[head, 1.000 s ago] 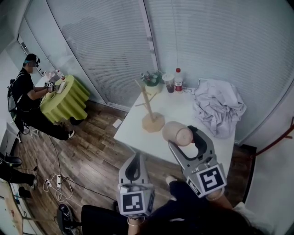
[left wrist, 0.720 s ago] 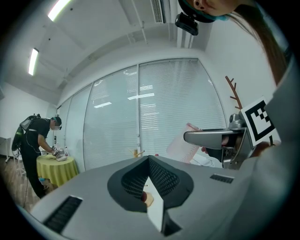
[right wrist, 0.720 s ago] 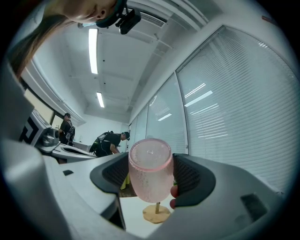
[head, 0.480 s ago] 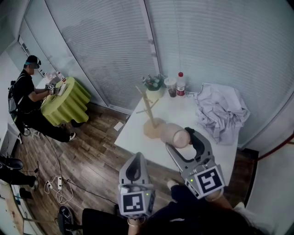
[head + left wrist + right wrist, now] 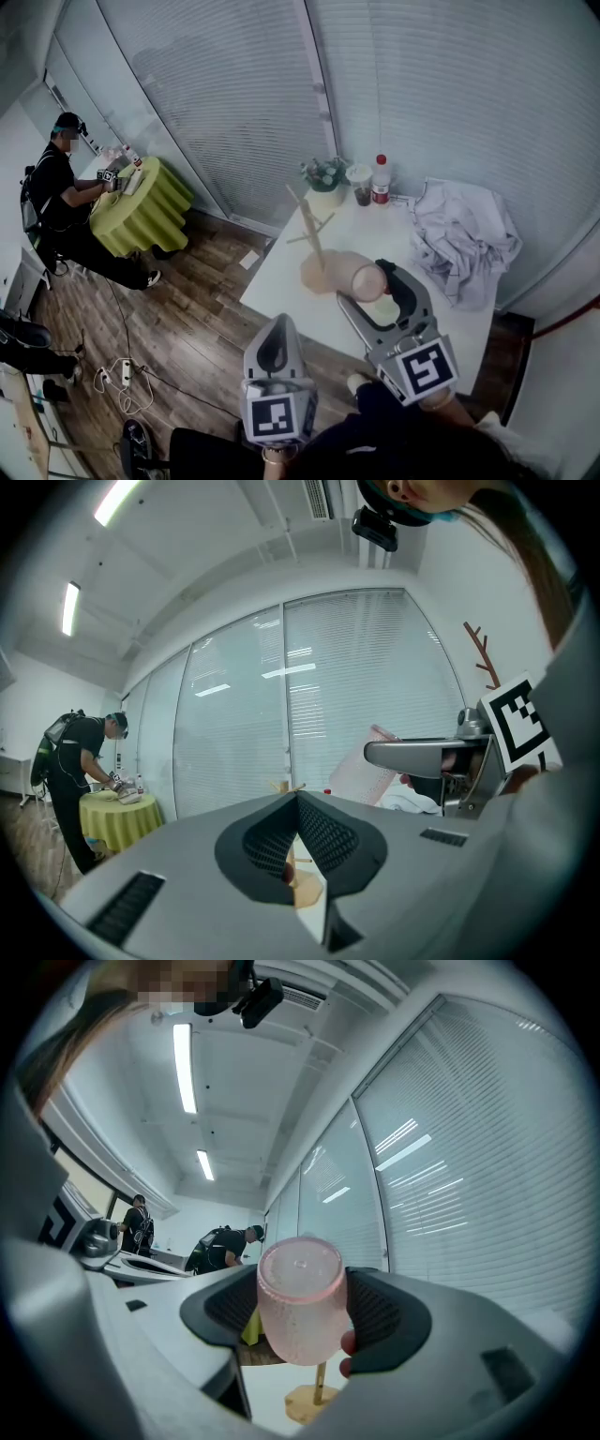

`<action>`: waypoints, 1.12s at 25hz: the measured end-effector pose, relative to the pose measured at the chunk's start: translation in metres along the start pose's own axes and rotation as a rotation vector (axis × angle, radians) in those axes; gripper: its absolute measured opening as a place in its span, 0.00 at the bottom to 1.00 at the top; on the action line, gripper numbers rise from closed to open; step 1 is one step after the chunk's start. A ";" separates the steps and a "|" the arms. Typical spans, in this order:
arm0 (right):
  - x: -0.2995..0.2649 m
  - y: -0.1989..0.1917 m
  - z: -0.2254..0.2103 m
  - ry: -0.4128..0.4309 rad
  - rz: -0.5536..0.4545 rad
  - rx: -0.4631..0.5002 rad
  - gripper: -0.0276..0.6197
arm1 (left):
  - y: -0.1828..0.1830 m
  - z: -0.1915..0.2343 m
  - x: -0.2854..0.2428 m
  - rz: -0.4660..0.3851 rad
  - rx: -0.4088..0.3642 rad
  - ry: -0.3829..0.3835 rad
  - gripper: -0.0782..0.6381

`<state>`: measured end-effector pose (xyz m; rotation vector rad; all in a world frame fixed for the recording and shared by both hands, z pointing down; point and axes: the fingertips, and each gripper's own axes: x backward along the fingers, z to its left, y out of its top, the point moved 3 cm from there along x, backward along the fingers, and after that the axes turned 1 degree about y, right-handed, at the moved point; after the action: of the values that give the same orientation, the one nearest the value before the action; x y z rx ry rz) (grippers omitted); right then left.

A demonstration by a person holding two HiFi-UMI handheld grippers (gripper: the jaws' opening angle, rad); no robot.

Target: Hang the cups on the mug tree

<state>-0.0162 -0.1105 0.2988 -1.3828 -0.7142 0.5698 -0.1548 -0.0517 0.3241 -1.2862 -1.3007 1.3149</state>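
Note:
My right gripper [image 5: 369, 289] is shut on a pink ribbed cup [image 5: 360, 277], held on its side in the air over the white table [image 5: 291, 295]. In the right gripper view the pink cup [image 5: 300, 1311] sits between the two pads, base toward the camera, with the mug tree's round base [image 5: 316, 1401] below it. The wooden mug tree [image 5: 314, 246] stands on the table just left of the cup, its pegs bare. My left gripper [image 5: 273, 349] hangs shut near the table's front edge, holding nothing; its pads [image 5: 298, 847] meet.
At the table's far side stand a small potted plant [image 5: 323, 175], a lidded drink cup [image 5: 360, 183] and a red-labelled bottle [image 5: 381, 179]. A crumpled grey cloth [image 5: 469, 239] covers the right side. A person [image 5: 58, 187] works at a green-clothed table [image 5: 142, 202] far left.
The right gripper with the pink cup has drawn closer to the mug tree, which now stands just beside the cup. The left gripper has stayed put.

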 end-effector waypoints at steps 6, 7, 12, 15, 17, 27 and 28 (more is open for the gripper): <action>-0.019 -0.001 -0.008 0.018 -0.003 0.001 0.50 | 0.002 0.007 -0.018 0.002 0.005 0.012 0.11; -0.021 -0.002 -0.010 0.019 -0.002 -0.001 0.50 | 0.002 0.007 -0.021 0.004 0.004 0.012 0.11; -0.032 -0.006 -0.019 0.023 -0.005 -0.002 0.50 | -0.002 0.007 -0.037 0.013 0.004 0.012 0.11; -0.037 -0.008 -0.022 0.026 -0.004 0.001 0.50 | -0.003 0.008 -0.044 0.020 0.001 0.012 0.11; -0.041 -0.008 -0.025 0.027 -0.004 0.002 0.50 | -0.003 0.008 -0.049 0.023 -0.003 0.011 0.11; -0.053 -0.011 -0.035 0.044 -0.011 0.006 0.50 | -0.006 0.008 -0.065 0.048 -0.005 0.022 0.11; -0.055 -0.012 -0.035 0.047 -0.012 0.004 0.50 | -0.006 0.008 -0.066 0.049 -0.006 0.023 0.11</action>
<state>-0.0271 -0.1758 0.3028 -1.3830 -0.6826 0.5278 -0.1565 -0.1176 0.3358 -1.3417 -1.2651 1.3273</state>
